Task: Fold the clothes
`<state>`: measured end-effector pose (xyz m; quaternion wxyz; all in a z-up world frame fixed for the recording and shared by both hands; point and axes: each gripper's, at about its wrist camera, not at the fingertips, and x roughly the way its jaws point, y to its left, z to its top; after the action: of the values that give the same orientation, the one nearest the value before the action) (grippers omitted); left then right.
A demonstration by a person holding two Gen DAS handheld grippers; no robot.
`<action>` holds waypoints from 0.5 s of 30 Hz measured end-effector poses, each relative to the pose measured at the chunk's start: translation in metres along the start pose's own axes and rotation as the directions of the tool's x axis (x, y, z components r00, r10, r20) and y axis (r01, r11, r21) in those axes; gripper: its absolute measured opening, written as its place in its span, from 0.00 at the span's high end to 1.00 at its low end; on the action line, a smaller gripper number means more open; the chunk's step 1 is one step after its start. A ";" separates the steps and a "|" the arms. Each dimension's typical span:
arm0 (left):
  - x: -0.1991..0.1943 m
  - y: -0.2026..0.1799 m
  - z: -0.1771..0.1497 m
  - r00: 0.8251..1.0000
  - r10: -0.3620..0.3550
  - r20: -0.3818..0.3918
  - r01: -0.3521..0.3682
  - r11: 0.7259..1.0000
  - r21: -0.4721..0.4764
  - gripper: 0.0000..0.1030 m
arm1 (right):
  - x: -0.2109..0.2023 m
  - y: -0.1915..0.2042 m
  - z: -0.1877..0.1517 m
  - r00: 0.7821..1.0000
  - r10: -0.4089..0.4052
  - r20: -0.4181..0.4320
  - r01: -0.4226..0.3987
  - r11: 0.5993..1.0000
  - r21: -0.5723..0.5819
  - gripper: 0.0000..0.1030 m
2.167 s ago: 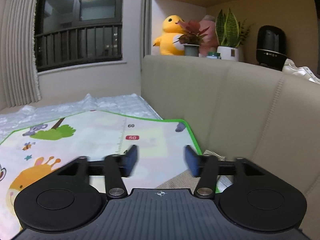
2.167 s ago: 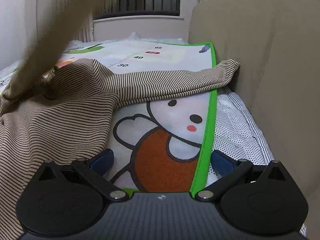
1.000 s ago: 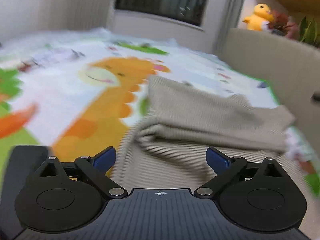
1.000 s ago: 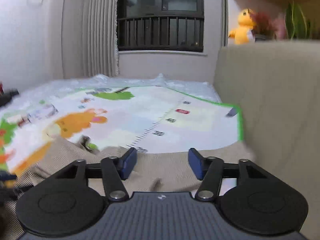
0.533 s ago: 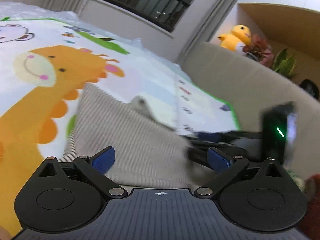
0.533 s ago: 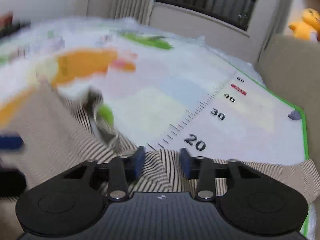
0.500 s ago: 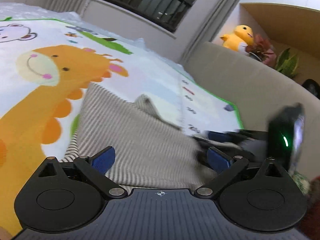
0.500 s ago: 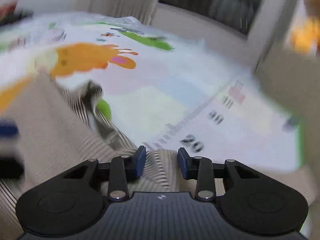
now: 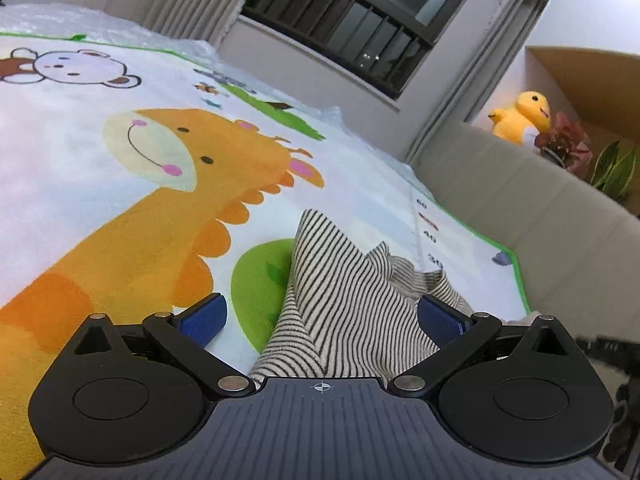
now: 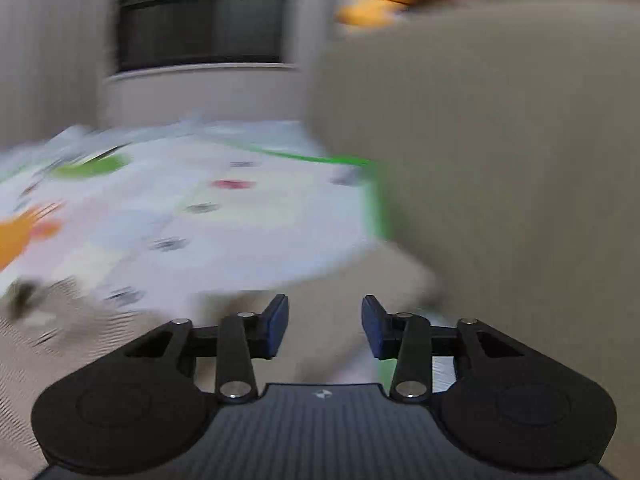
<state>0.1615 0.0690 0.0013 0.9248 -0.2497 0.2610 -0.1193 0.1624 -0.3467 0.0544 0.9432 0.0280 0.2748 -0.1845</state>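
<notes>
Hovering low over the cartoon play mat (image 9: 120, 184), the left gripper (image 9: 320, 316) is holding its blue pads spread wide, with the crumpled striped garment (image 9: 344, 300) lying between and ahead of them, touched by neither pad. Over on the heavily blurred right wrist view, the right gripper (image 10: 324, 326) is keeping its pads partly apart with a clear gap, and blurred beige cloth (image 10: 320, 344) is showing below that gap, though whether the pads are touching it I cannot tell. Beside the mat's green edge, the beige sofa back (image 9: 540, 216) is rising, carrying a yellow plush duck (image 9: 520, 116).
</notes>
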 end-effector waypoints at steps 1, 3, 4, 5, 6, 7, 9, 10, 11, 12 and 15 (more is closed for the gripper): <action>-0.001 0.001 0.000 1.000 0.007 0.001 -0.007 1.000 -0.006 0.00 | 0.007 -0.019 -0.001 1.000 -0.011 -0.018 0.012 0.998 0.064 0.73; -0.003 0.006 0.001 0.999 0.046 0.018 -0.046 0.999 -0.018 0.00 | 0.023 -0.046 -0.008 0.999 0.006 -0.045 0.003 0.980 0.201 0.73; -0.004 0.009 0.002 0.997 0.070 0.032 -0.069 0.997 -0.026 0.00 | 0.033 -0.053 -0.012 0.999 0.018 -0.044 -0.006 0.966 0.260 0.73; -0.005 0.012 0.002 0.995 0.088 0.041 -0.086 0.996 -0.038 0.00 | 0.044 -0.054 -0.015 0.998 0.033 -0.045 -0.018 0.956 0.294 0.73; -0.005 0.014 0.003 0.994 0.097 0.042 -0.095 0.994 -0.047 0.00 | 0.056 -0.054 -0.017 0.998 0.047 -0.045 -0.030 0.944 0.327 0.73; -0.004 0.014 0.003 0.994 0.102 0.043 -0.100 0.994 -0.042 0.00 | 0.068 -0.053 -0.019 0.997 0.049 -0.054 -0.028 0.940 0.340 0.73; -0.003 0.010 0.002 0.992 0.113 0.048 -0.112 0.993 -0.020 0.00 | 0.092 -0.041 -0.021 0.996 0.043 -0.073 -0.015 0.938 0.346 0.70; -0.004 0.010 0.002 0.993 0.111 0.051 -0.110 0.994 -0.018 0.00 | 0.101 -0.037 -0.020 0.996 0.034 -0.077 -0.006 0.939 0.344 0.71; -0.004 0.011 0.001 0.993 0.102 0.054 -0.101 0.995 -0.023 0.00 | 0.108 -0.033 -0.019 0.997 0.026 -0.078 0.003 0.939 0.343 0.75; -0.005 0.012 0.002 0.994 0.094 0.057 -0.093 0.995 -0.032 0.00 | 0.096 -0.038 -0.015 0.998 0.046 -0.041 -0.028 0.936 0.351 0.85; -0.006 0.014 0.002 0.995 0.076 0.067 -0.073 0.996 -0.052 0.00 | 0.058 -0.052 -0.003 0.992 0.103 0.073 -0.123 0.922 0.368 0.93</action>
<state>0.1592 0.0836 -0.0021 0.9306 -0.2667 0.2408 -0.0694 0.1877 -0.4138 0.0238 0.9368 0.2169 0.2083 -0.1790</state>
